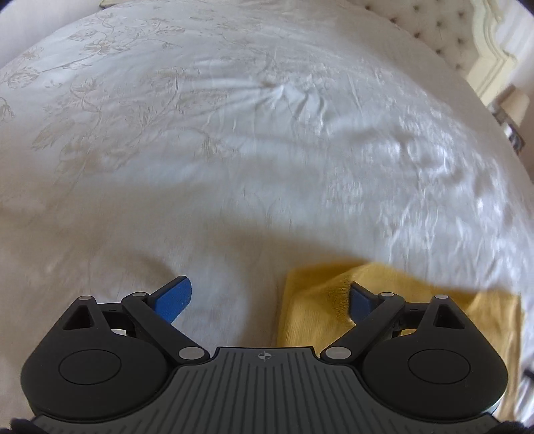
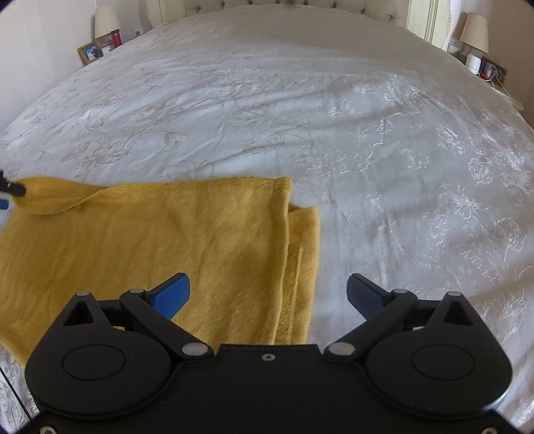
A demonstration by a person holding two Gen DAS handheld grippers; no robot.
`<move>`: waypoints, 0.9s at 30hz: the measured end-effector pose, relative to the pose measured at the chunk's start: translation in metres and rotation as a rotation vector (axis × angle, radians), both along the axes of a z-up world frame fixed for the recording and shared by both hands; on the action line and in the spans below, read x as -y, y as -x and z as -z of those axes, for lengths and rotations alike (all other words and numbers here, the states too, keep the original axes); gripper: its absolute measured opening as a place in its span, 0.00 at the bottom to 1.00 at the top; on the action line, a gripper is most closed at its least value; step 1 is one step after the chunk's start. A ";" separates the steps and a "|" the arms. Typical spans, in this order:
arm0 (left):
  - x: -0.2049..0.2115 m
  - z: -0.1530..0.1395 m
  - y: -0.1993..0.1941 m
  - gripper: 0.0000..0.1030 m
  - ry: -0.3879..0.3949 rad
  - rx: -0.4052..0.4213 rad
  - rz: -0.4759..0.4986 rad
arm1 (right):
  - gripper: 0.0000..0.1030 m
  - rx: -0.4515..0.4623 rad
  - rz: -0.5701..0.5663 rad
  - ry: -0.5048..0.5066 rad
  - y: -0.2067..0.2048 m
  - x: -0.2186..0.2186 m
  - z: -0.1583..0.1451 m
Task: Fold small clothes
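A mustard-yellow cloth (image 2: 167,240) lies folded flat on the white bedspread (image 2: 300,117), its doubled right edge below my right gripper. My right gripper (image 2: 268,293) is open and empty, its left finger over the cloth and its right finger over the bedspread. In the left wrist view the cloth (image 1: 320,307) lies at the lower right. My left gripper (image 1: 270,298) is open and empty, its right finger over the cloth's left edge. The tip of the left gripper (image 2: 10,193) shows at the cloth's far left corner in the right wrist view.
The bedspread (image 1: 233,133) is wrinkled with embroidered flowers. A tufted headboard (image 2: 283,5) is at the far end. Nightstands with lamps (image 2: 106,21) (image 2: 474,31), a photo frame (image 2: 89,51) and small items flank the bed.
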State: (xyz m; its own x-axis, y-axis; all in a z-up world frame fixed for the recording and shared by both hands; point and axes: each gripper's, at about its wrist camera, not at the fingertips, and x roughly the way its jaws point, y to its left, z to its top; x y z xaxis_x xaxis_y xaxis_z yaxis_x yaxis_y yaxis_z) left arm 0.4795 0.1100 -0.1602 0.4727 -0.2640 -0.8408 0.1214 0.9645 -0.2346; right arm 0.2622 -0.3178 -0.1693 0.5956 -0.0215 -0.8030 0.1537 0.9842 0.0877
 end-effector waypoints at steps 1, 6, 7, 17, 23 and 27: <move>-0.001 -0.002 -0.008 0.92 0.023 0.001 -0.020 | 0.97 -0.005 -0.001 -0.005 0.000 -0.002 0.002; -0.002 -0.016 -0.042 0.92 0.116 0.011 -0.109 | 0.97 -0.006 0.024 -0.033 0.002 -0.005 0.005; -0.001 -0.021 -0.043 0.92 0.121 0.025 -0.112 | 0.97 0.001 0.022 -0.041 0.003 -0.005 0.004; 0.025 -0.024 0.066 0.93 0.028 0.068 0.201 | 0.78 0.010 -0.003 -0.220 0.027 0.001 0.001; 0.021 -0.005 0.142 0.93 0.025 -0.011 0.255 | 0.68 -0.041 0.031 -0.291 0.046 0.005 0.008; 0.014 0.005 0.161 0.93 0.030 -0.061 0.224 | 0.62 -0.070 0.071 -0.300 0.054 0.008 0.014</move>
State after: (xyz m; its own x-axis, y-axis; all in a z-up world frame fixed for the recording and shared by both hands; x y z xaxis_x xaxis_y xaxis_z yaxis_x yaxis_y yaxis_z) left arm 0.3182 0.0961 -0.1649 0.3480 -0.3823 -0.8560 0.3166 0.9073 -0.2765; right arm 0.2079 -0.3253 -0.1829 0.5439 0.1828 -0.8190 0.2370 0.9028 0.3589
